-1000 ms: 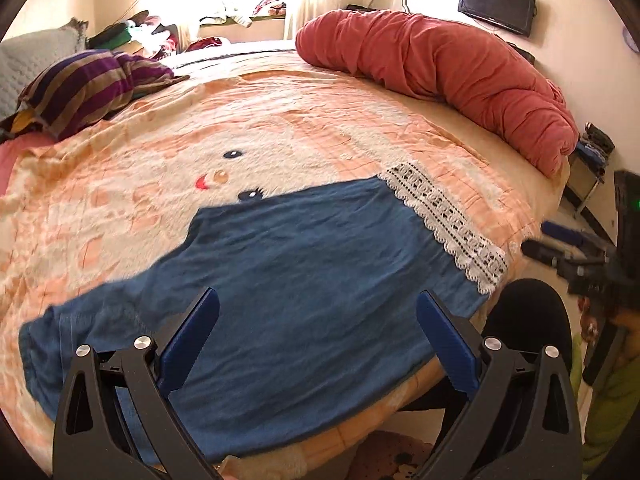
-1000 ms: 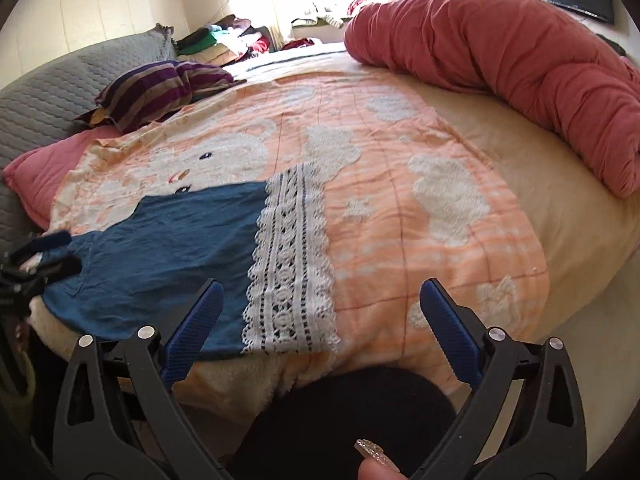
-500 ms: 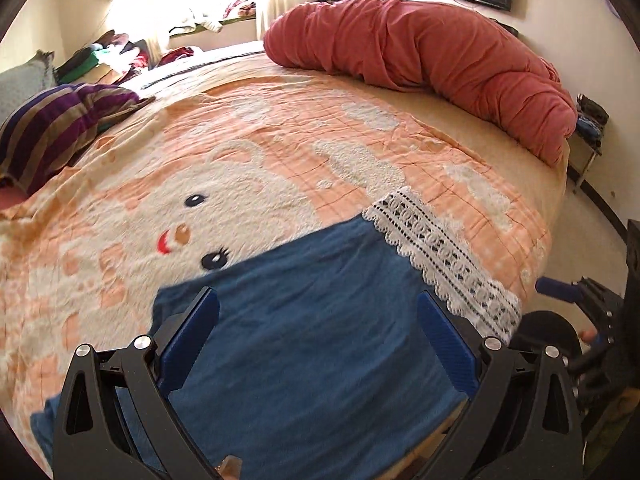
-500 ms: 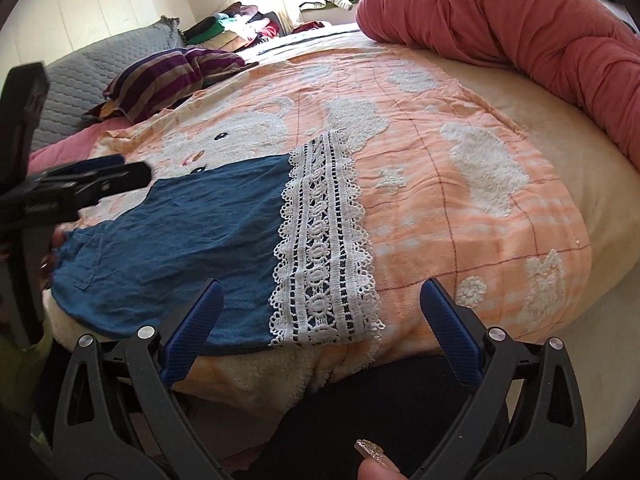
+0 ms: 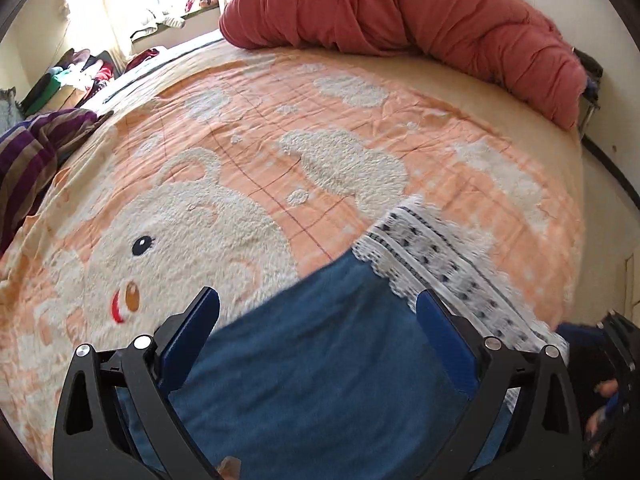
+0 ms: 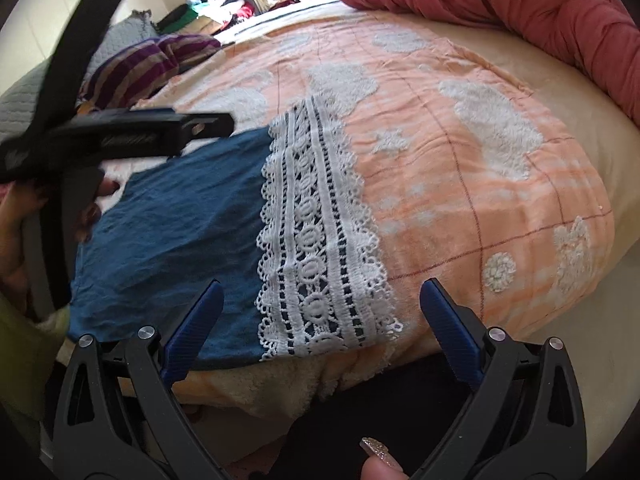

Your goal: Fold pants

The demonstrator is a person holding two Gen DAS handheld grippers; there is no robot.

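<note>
At the near edge of the bed, blue pants (image 6: 188, 232) lie flat on an orange bear-print blanket (image 5: 248, 184), their white lace hem (image 6: 320, 240) on the right. The left gripper (image 5: 318, 316) hovers over the blue cloth, jaws spread wide and holding nothing. The right gripper (image 6: 322, 300) hangs above the lace hem, likewise wide apart and empty. A rolled red comforter (image 5: 420, 12) lies along the far right side, and a striped purple pillow (image 6: 148, 64) sits far left.
</note>
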